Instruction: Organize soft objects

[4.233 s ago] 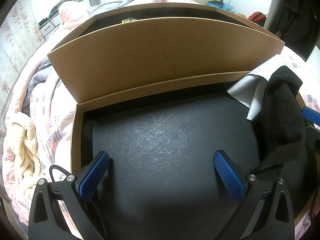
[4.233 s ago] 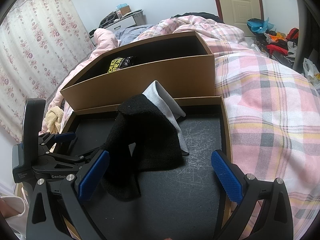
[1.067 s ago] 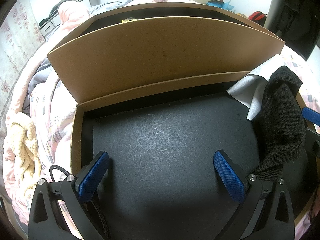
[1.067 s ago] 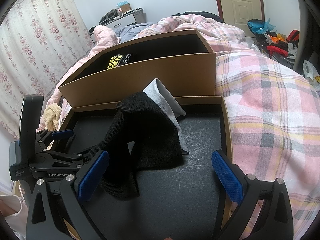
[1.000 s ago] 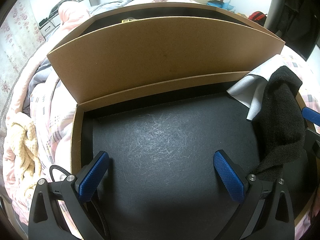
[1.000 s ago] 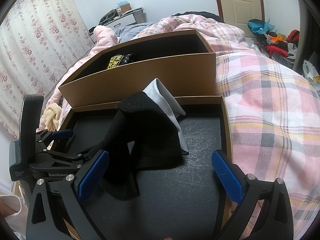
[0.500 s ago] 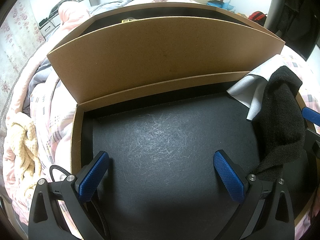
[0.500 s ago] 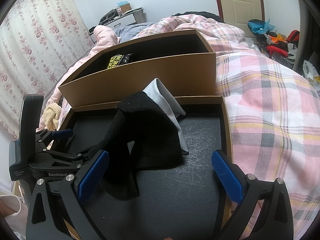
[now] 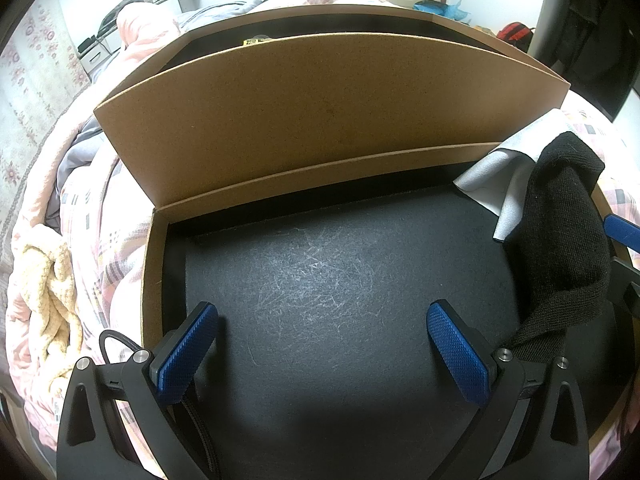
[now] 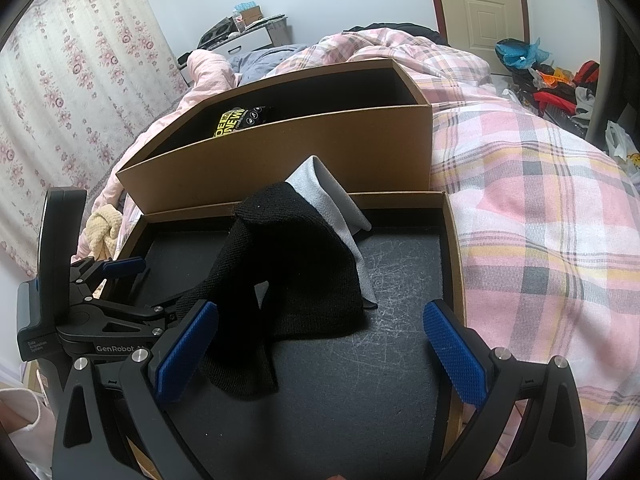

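A shallow brown tray (image 10: 452, 240) with a black floor lies on the bed. A black knitted cloth (image 10: 304, 276) is heaped in it, on top of a grey cloth (image 10: 332, 200). In the left wrist view the black cloth (image 9: 560, 248) and grey cloth (image 9: 504, 168) sit at the tray's right end. My left gripper (image 9: 322, 352) is open and empty over the tray's bare floor (image 9: 320, 280). My right gripper (image 10: 320, 348) is open and empty, just in front of the black cloth. The left gripper's fingers (image 10: 120, 266) show left of the cloth.
A taller brown box (image 10: 280, 152) stands behind the tray, holding a black and yellow packet (image 10: 236, 118). A cream knitted cloth (image 9: 44, 280) lies on the pink plaid bedding (image 10: 540, 200) left of the tray. Clutter lies on the floor near the door (image 10: 492, 4).
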`<move>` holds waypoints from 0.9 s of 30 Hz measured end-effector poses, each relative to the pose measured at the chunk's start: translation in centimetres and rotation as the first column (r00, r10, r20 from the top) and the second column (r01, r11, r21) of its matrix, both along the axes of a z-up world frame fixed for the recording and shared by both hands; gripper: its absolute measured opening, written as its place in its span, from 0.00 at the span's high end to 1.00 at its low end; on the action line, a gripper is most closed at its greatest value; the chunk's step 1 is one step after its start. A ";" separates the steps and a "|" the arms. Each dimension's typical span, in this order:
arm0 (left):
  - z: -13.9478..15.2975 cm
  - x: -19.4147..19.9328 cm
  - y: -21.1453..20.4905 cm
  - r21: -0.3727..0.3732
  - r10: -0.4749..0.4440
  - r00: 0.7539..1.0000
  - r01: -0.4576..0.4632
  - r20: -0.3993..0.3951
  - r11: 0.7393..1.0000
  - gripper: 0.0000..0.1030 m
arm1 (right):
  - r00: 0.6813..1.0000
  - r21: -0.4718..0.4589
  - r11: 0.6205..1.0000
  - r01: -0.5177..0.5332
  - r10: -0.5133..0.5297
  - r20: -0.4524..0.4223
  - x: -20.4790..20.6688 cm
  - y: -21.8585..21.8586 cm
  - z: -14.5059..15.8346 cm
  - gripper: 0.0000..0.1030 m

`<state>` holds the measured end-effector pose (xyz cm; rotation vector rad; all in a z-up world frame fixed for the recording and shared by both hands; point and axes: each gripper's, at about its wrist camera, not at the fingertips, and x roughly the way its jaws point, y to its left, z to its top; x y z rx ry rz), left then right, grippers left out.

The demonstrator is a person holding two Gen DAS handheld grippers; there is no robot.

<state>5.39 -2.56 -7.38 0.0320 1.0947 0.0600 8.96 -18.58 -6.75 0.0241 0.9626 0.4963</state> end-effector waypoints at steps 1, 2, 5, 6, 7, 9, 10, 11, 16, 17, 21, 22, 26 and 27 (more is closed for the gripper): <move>0.0 0.0 0.0 0.000 0.000 1.000 0.000 0.000 1.000 0.00 | 1.000 0.000 1.000 0.000 0.000 0.000 0.0 0.0 0.0 0.01; 0.0 0.0 0.0 0.000 0.000 1.000 0.000 0.000 1.000 0.00 | 1.000 -0.001 1.000 0.000 0.000 0.000 0.0 0.0 0.0 0.01; 0.0 0.0 0.0 0.000 0.000 1.000 0.000 0.000 1.000 0.00 | 1.000 -0.002 1.000 0.000 0.000 0.000 0.0 -0.1 -0.1 0.01; 0.0 0.0 0.0 0.000 0.000 1.000 0.000 0.000 1.000 0.00 | 1.000 -0.002 1.000 0.000 0.000 0.000 0.0 0.0 -0.1 0.01; 0.0 0.0 0.0 0.000 0.000 1.000 0.000 0.000 1.000 0.00 | 1.000 -0.002 1.000 0.000 0.000 0.000 0.0 0.1 -0.1 0.01; 0.0 0.0 0.0 0.000 0.000 1.000 0.000 0.000 1.000 0.00 | 1.000 -0.003 1.000 0.000 0.000 0.000 0.0 0.1 0.0 0.01; 0.0 0.0 0.0 0.000 0.000 1.000 0.000 0.000 1.000 0.00 | 1.000 -0.002 1.000 0.000 0.000 0.000 0.0 0.1 0.0 0.01; 0.0 0.0 0.0 0.000 0.000 1.000 0.000 0.000 1.000 0.00 | 1.000 -0.002 1.000 0.000 0.000 0.000 0.0 0.0 -0.1 0.01; 0.0 0.0 0.0 0.001 0.000 1.000 0.000 0.000 1.000 0.00 | 1.000 -0.005 1.000 0.000 0.000 0.000 0.0 0.0 -0.1 0.01; 0.0 0.0 0.0 0.001 0.000 1.000 0.000 0.000 1.000 0.00 | 1.000 -0.004 1.000 0.000 0.000 0.000 0.0 0.0 -0.1 0.01; 0.0 0.0 0.0 0.001 0.000 1.000 0.000 0.000 1.000 0.00 | 1.000 -0.004 1.000 0.000 0.000 0.000 0.0 0.1 -0.1 0.01; 0.0 0.0 0.0 0.001 0.000 1.000 0.000 0.000 1.000 0.00 | 1.000 -0.004 1.000 -0.001 0.001 0.000 0.0 0.0 -0.1 0.01; 0.0 0.0 -0.1 0.001 0.000 1.000 0.000 0.000 1.000 0.00 | 1.000 -0.004 1.000 -0.001 0.001 0.000 0.0 0.1 -0.1 0.01; 0.0 0.0 0.0 0.001 0.000 1.000 0.000 0.000 1.000 0.00 | 1.000 -0.004 1.000 -0.001 0.001 0.000 0.0 0.1 0.0 0.01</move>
